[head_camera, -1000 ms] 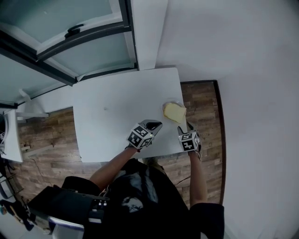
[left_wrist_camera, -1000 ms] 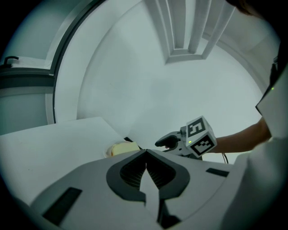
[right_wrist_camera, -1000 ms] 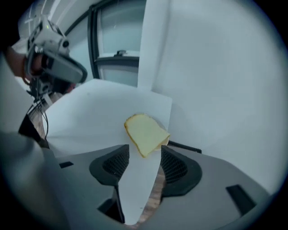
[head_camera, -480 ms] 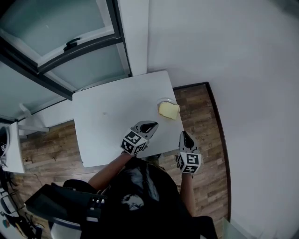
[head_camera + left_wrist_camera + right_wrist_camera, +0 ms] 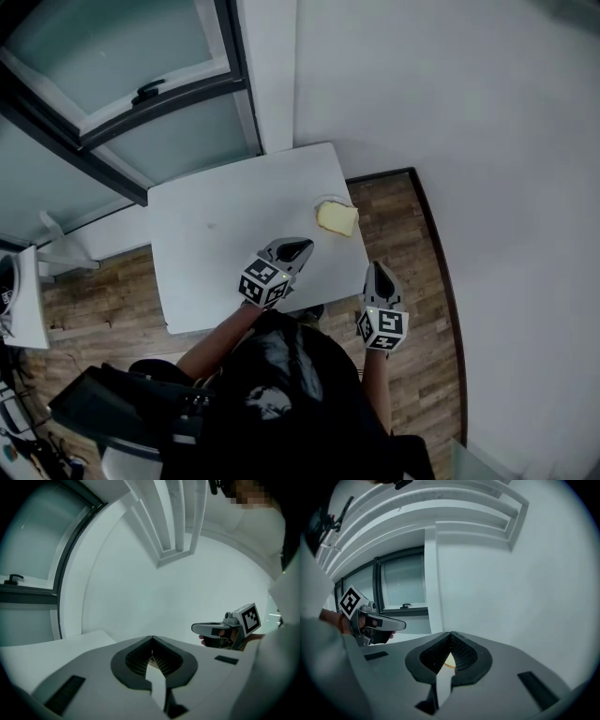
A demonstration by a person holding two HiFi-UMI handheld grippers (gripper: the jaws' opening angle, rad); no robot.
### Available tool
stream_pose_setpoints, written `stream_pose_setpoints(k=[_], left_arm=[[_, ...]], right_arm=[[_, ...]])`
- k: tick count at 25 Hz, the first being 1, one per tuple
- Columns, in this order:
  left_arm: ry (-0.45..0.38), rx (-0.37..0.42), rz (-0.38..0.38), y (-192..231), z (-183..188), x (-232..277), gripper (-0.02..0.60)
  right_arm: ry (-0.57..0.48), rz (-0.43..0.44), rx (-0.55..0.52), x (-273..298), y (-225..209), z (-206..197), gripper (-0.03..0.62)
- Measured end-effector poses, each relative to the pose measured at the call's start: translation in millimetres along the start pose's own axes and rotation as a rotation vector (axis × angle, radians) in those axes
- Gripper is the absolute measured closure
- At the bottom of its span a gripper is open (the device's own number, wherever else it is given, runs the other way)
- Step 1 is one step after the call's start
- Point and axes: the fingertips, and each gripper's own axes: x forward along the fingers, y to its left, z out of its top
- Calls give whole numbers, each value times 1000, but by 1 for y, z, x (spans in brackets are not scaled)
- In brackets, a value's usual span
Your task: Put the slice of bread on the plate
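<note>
The yellow slice of bread (image 5: 337, 218) lies on a small pale plate (image 5: 325, 202) near the right edge of the white table (image 5: 225, 234). My left gripper (image 5: 300, 248) hovers over the table just left of and nearer than the bread, jaws shut with nothing in them (image 5: 151, 639). My right gripper (image 5: 379, 272) is off the table's right front corner, over the floor, shut and empty (image 5: 451, 634). A sliver of the bread (image 5: 449, 663) shows below its closed jaws. Each gripper view catches the other gripper: the right gripper (image 5: 220, 629) and the left gripper (image 5: 379, 623).
A white wall runs along the table's far and right sides, with a window and dark frame (image 5: 141, 94) at the far left. Wooden floor (image 5: 412, 244) lies to the right and front. The person's body (image 5: 281, 394) is close to the table's near edge.
Both grippers rose and drew back from the bread toward the person. The right gripper left the plate's side, moved off the table's corner and shut. The bread stays on the plate.
</note>
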Motion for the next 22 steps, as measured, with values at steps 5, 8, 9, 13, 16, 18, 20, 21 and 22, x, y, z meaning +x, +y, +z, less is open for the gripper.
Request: stream_pose_setpoints(k=[5, 8, 9, 13, 16, 18, 20, 21, 22], left_arm=[[-6, 4, 7, -1, 0, -7, 577], [-6, 9, 2, -6, -2, -8, 577], [-5, 11, 1, -6, -2, -8, 577], [-5, 14, -3, -9, -2, -11, 577], [-3, 17, -5, -12, -5, -12, 577], [-2, 18, -4, -13, -6, -12, 577], [-3, 18, -1, -12, -6, -12, 577], [-4, 19, 0, -12, -5, -12, 577], [-4, 19, 0, -12, -6, -12, 577]], right_arm=[[-11, -2, -2, -5, 1, 1, 583], [-17, -1, 2, -7, 2, 1, 583], [-20, -1, 3, -8, 3, 2, 583], [-24, -4, -6, -13, 6, 4, 583], [-23, -8, -3, -16, 7, 1, 583], [-23, -10, 1, -18, 7, 1, 583], [-24, -8, 5, -17, 9, 1, 583], [-24, -6, 6, -17, 9, 1, 583], [-24, -4, 7, -17, 10, 1, 583]])
